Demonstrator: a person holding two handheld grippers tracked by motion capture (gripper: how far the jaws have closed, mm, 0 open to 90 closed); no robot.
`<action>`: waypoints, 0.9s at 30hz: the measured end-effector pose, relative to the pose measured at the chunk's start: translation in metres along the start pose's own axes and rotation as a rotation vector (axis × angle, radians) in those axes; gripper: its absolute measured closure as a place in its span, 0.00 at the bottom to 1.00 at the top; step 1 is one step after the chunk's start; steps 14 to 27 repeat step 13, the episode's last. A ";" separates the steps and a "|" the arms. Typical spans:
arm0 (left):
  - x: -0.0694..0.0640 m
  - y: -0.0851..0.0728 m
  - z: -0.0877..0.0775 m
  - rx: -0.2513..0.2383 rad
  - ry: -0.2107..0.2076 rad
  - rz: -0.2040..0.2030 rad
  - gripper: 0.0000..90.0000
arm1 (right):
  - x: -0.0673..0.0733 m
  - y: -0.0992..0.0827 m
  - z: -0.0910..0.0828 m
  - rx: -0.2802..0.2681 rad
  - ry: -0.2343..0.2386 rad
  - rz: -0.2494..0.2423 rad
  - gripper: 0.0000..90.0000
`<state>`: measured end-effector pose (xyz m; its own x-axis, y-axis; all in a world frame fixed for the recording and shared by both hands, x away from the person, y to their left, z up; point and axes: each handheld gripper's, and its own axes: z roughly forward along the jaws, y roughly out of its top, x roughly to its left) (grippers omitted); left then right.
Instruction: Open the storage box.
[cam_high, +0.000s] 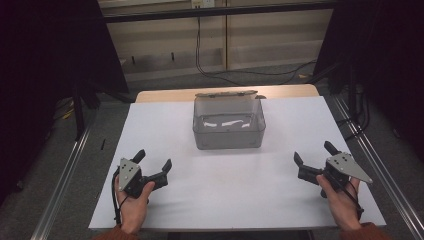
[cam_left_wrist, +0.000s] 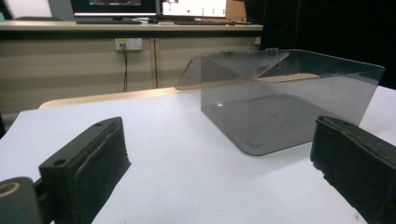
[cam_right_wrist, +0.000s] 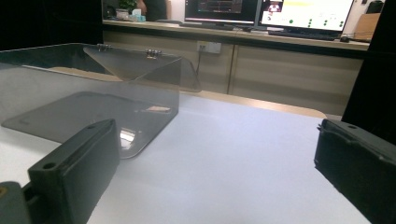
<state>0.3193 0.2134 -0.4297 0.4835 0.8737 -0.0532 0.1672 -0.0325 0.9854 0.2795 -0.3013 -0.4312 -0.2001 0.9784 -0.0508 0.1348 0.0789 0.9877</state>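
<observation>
A white table (cam_high: 240, 200) is seen in front of a wall of pale cabinets. At its far middle a smoky clear box (cam_high: 228, 131) is placed, its hinged lid (cam_high: 226, 93) swung up and back. Nothing is seen inside it. The left gripper (cam_high: 154, 161) and the right gripper (cam_high: 314, 153) are held near the front corners, well apart from the box, jaws spread and empty. The work is judged barely begun: the box is opened but not yet touched or filled.

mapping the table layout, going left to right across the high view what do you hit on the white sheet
left gripper held in the left hand → clear smoky plastic box with its lid open at the back → right gripper held in the right hand
</observation>
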 end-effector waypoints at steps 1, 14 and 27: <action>0.000 -0.001 -0.002 -0.005 0.004 -0.005 0.04 | 0.000 0.000 -0.002 0.005 -0.005 -0.004 0.00; 0.006 -0.004 -0.006 0.003 0.032 -0.051 0.03 | -0.002 -0.011 -0.005 0.009 -0.005 0.017 0.00; 0.006 -0.004 -0.006 0.003 0.032 -0.051 0.03 | -0.002 -0.011 -0.005 0.009 -0.005 0.017 0.00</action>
